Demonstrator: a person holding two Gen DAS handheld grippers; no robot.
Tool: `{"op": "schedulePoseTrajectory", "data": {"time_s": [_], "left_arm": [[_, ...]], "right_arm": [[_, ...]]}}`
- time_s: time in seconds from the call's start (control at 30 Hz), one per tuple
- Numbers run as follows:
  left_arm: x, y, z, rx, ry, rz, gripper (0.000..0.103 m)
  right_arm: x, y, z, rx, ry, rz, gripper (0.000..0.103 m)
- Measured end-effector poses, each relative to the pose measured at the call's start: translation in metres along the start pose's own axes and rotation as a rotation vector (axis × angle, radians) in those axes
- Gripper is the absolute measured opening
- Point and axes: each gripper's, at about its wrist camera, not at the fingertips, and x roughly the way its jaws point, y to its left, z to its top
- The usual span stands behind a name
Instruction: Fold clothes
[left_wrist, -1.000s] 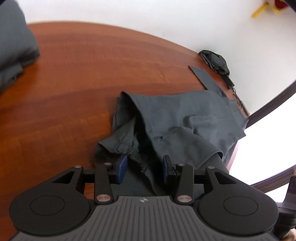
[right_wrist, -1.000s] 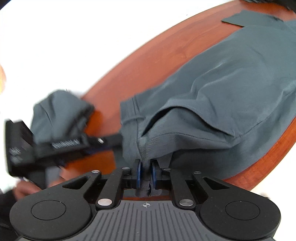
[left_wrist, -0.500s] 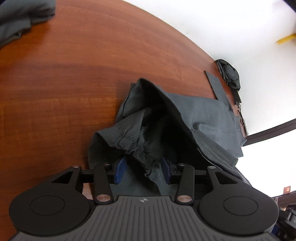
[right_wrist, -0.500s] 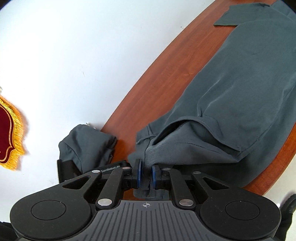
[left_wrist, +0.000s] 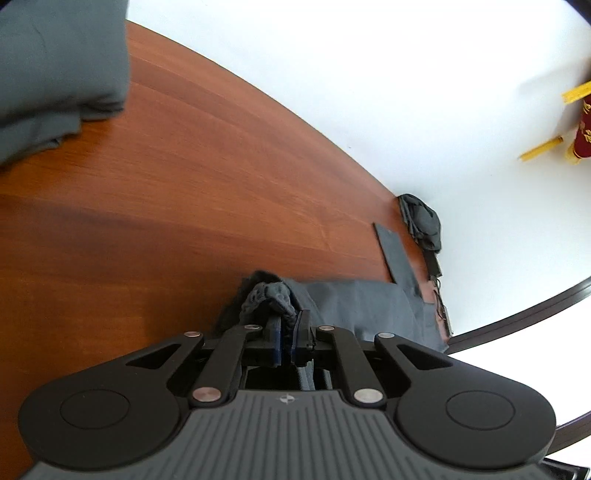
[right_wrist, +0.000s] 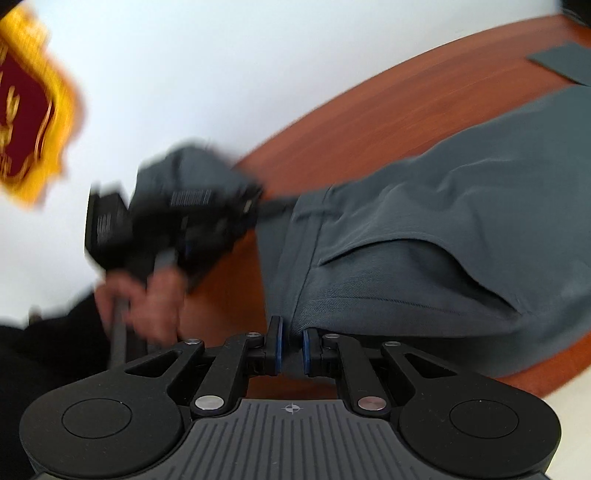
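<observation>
Between both hand-held grippers, grey trousers (right_wrist: 443, 229), waistband pinched

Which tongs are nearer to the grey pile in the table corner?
Left. The left tongs grip the trousers' waistband, and the pile lies ahead across bare table. The right tongs hold the trousers farther away.

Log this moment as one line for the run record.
left gripper: shut on grey trousers waistband | right gripper: shut on waistband | trousers on wooden table
</observation>
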Motion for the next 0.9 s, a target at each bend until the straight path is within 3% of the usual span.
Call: {"op": "schedulePoseTrajectory", "data": {"time_s": [0.2, 0.3, 0.4, 0.43, 0.67, 0.77, 0.9], "left_arm": [[0.002, 0.014, -0.005, 0.031, 0.017, 0.094, 0.01], [0.001, 0.02, -0.009, 0.047, 0.021, 0.137, 0.011], [-0.012, 0.019, -0.014, 0.078, -0.001, 0.175, 0.024], [-0.018, 0.018, -0.017, 0.084, -0.009, 0.185, 0.029], [-0.052, 0.006, -0.026, 0.129, -0.061, 0.218, 0.037], [-0.058, -0.006, -0.028, 0.189, -0.057, 0.216, 0.038], [-0.054, -0.031, -0.036, 0.342, -0.023, 0.187, 0.039]], "right_arm": [[0.055, 0.013, -0.008, -0.109, 0.18, -0.027, 0.013], [0.054, 0.012, -0.011, -0.119, 0.18, -0.034, 0.013], [0.054, 0.012, -0.013, -0.129, 0.181, -0.04, 0.013], [0.054, 0.012, -0.014, -0.132, 0.181, -0.042, 0.016], [0.052, 0.012, -0.02, -0.154, 0.181, -0.057, 0.031], [0.051, 0.011, -0.023, -0.164, 0.182, -0.063, 0.031], [0.033, 0.01, -0.026, -0.205, 0.143, -0.126, 0.031]]}}
